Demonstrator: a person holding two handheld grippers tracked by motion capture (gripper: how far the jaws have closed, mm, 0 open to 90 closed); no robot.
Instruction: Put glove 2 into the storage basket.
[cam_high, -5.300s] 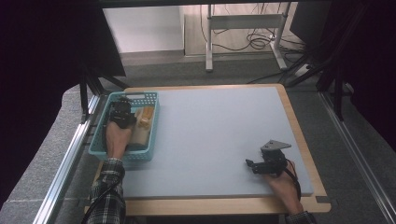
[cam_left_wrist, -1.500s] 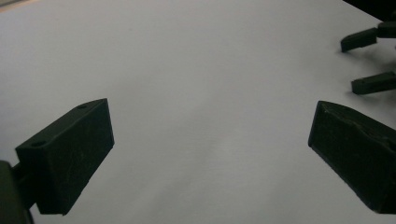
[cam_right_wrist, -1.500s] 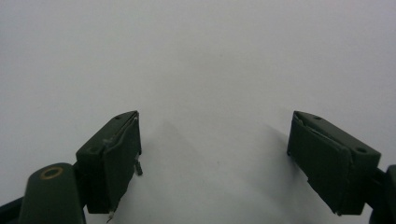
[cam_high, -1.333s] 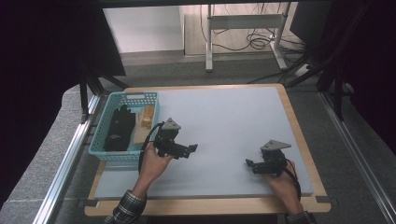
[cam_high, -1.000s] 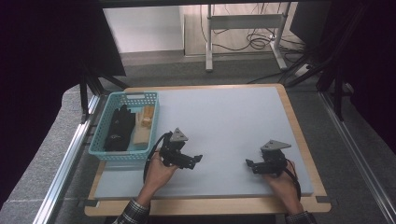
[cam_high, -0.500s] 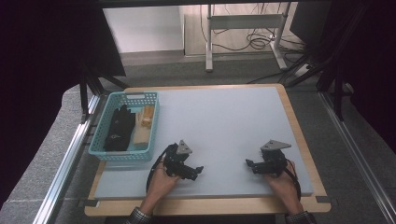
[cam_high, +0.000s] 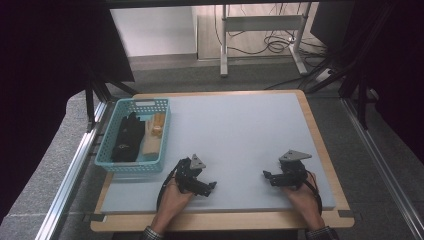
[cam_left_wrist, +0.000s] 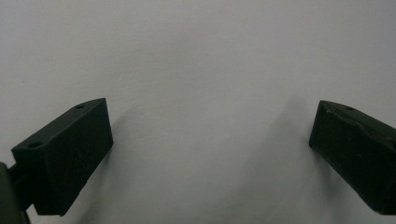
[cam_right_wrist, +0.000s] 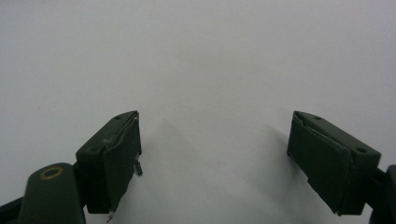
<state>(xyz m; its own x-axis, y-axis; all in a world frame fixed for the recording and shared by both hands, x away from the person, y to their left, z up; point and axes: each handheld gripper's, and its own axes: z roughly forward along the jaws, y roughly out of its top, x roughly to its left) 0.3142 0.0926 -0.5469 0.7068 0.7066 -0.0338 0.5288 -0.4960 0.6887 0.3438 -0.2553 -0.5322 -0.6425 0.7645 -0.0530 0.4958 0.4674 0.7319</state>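
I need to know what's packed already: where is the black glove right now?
In the high view the black glove lies inside the teal basket at the table's left edge, along its left side, beside a tan block.

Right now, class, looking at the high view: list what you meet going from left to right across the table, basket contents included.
Black glove → tan blocks, both in the teal basket → left gripper → right gripper.
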